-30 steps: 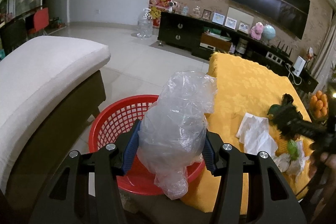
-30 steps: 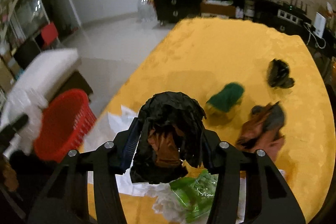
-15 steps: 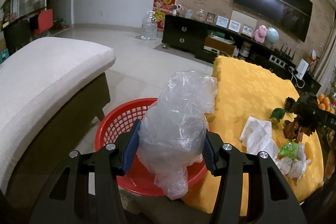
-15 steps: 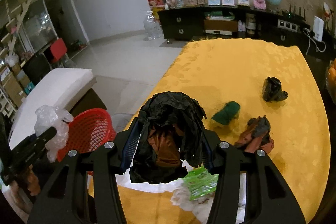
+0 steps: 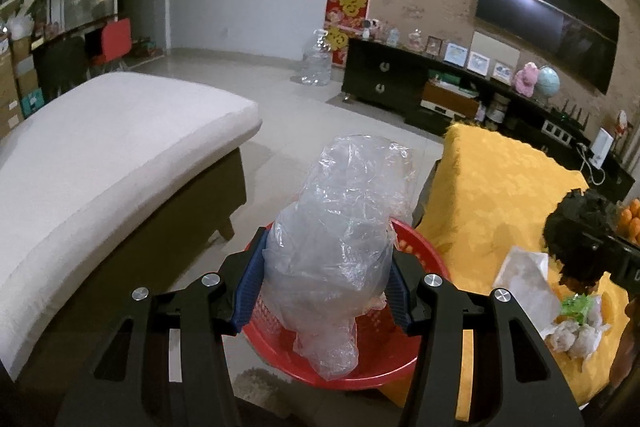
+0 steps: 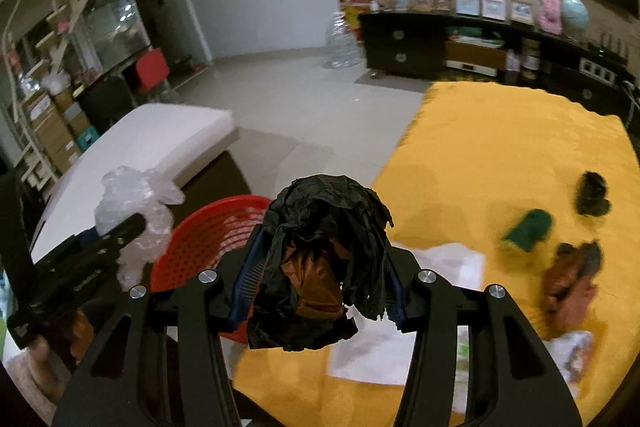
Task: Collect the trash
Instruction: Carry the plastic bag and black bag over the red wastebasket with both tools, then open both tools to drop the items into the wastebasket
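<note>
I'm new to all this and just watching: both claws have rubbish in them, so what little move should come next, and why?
Probably open the left gripper and let the clear plastic bag drop. It is pinched between the pads and already hangs over the red basket, so it should fall in. The right gripper, shut on the black bag, seems still beside the basket, above the table edge.

blurred green wad (image 6: 528, 229), basket (image 5: 400, 359) partly hidden
</note>
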